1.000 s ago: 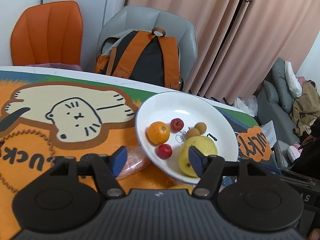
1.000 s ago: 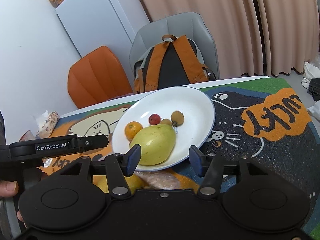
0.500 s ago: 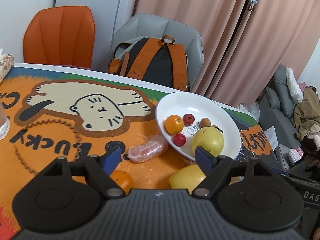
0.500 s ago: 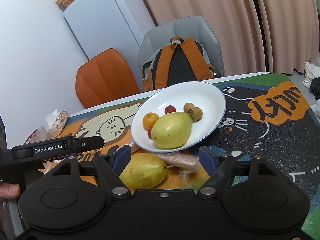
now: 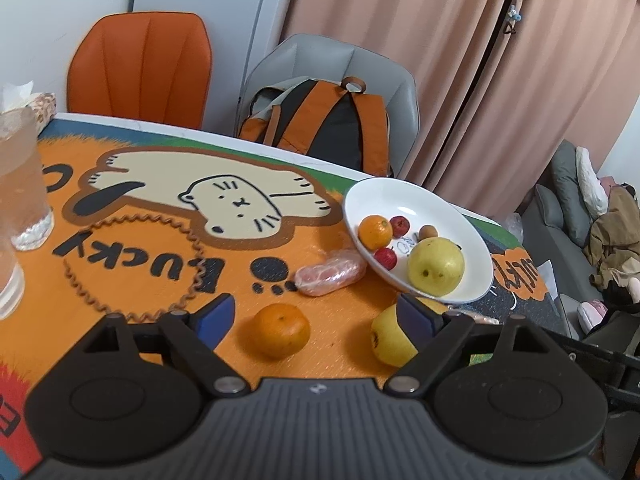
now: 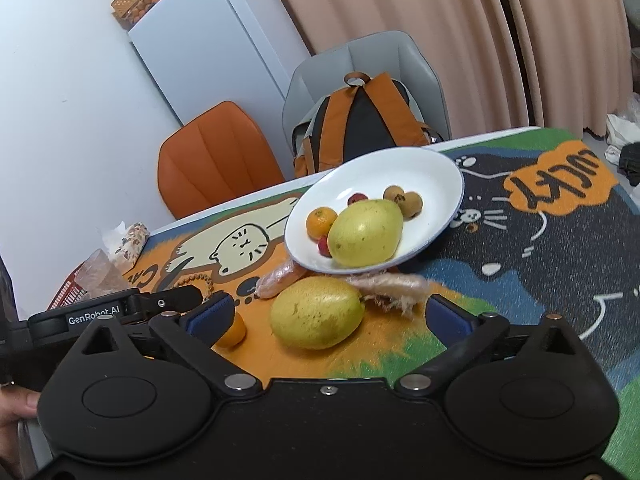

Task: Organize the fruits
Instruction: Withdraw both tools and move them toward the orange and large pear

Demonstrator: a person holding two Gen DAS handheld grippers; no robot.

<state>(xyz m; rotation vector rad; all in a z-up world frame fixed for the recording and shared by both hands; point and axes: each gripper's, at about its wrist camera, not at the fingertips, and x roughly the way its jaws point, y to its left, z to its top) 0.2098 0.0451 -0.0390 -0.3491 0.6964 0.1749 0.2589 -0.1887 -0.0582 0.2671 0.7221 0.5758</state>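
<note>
- Bare orange cartoon-printed table mat (image 5: 132,264) lies open left of the loose round orange (image 5: 282,335).
- Two clear drinking glasses (image 5: 20,184) block the far left edge.
- White round plate (image 6: 436,176), plastic-wrapped pink sausages (image 5: 330,273) and a loose yellow-green pear (image 6: 316,313) crowd the middle.
- Dark mat (image 6: 540,264) right of the plate is free.

The counter (image 5: 168,130) is covered by a cartoon-cat mat (image 5: 132,264) printed "LUCKY". Directly on the mat lie a white plate (image 5: 404,196) of fruit, a loose orange (image 5: 283,330), a yellow-green pear (image 6: 316,313) and two plastic-wrapped pieces (image 5: 330,273). Drinking glasses (image 5: 20,176) stand at the left edge.
</note>
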